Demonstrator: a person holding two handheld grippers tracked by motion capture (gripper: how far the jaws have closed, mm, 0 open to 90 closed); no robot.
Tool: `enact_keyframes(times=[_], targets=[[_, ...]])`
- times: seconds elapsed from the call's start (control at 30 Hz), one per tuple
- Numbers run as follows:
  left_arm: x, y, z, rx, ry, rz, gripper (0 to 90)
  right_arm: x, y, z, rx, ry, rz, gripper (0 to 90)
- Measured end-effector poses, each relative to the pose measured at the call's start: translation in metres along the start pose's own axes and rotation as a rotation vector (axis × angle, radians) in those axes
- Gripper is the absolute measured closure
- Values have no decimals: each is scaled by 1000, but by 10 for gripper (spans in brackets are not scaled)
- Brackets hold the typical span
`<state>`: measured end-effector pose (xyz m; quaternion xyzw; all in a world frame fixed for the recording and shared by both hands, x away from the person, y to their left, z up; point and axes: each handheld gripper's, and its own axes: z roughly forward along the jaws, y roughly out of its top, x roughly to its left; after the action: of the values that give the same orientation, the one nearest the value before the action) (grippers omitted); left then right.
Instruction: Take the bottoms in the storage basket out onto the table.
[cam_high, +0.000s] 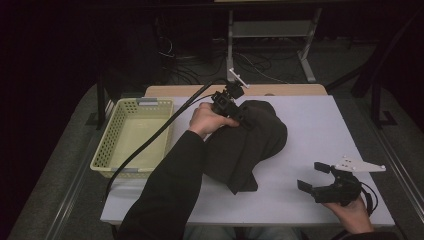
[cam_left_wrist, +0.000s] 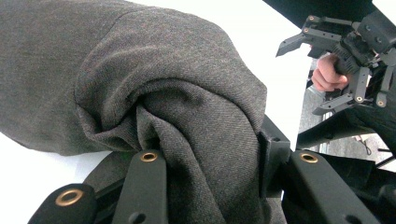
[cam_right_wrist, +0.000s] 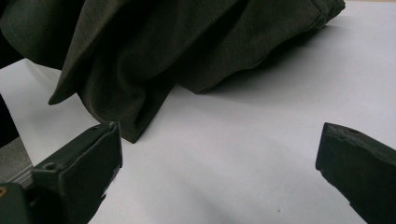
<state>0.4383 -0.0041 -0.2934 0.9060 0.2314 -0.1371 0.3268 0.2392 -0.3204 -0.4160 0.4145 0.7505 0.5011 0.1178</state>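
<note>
One dark grey-brown garment (cam_high: 247, 145) lies crumpled on the table, and it is the single piece of cloth in the scene. Two claws are at work. The left claw (cam_high: 239, 116) is closed on a bunched fold of this garment near its far edge; in the left gripper view the cloth (cam_left_wrist: 154, 93) bulges up right out of the jaws, pinched tight between them. The rest of the garment spreads from that claw toward the person and a little to the right, ending in a hanging corner close to the person's dark sleeve (cam_high: 167, 190).

The right claw (cam_high: 312, 178) stands wide open with nothing between its jaws, resting low over bare tabletop well to the right of the garment. In the right gripper view the garment's folded corner (cam_right_wrist: 140, 93) sits just beyond the claw's left jaw, not touching it, with white surface showing between the two pads. One grey three-cornered plate (cam_high: 359, 165) rides on top of this claw.

One pale yellow perforated basket (cam_high: 107, 155) stands to the left of the left claw, apart from the cloth, with one black cable (cam_high: 150, 142) trailing across its near right corner.

The table (cam_high: 320, 120) is a flat white board with a wooden strip (cam_high: 280, 90) along its far edge. The room behind is dark; a metal frame (cam_high: 272, 30) and loose wires (cam_high: 180, 70) stand on the grey floor beyond.
</note>
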Motion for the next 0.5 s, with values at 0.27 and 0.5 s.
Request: enact_keyframes(times=[0.27,0.5], targets=[[-7,-2,14,19,0,28,609,0,0,1,0,2,-6,1],[-10,-3,29,32,-9,61,594,0,0,1,0,1,-6,1]])
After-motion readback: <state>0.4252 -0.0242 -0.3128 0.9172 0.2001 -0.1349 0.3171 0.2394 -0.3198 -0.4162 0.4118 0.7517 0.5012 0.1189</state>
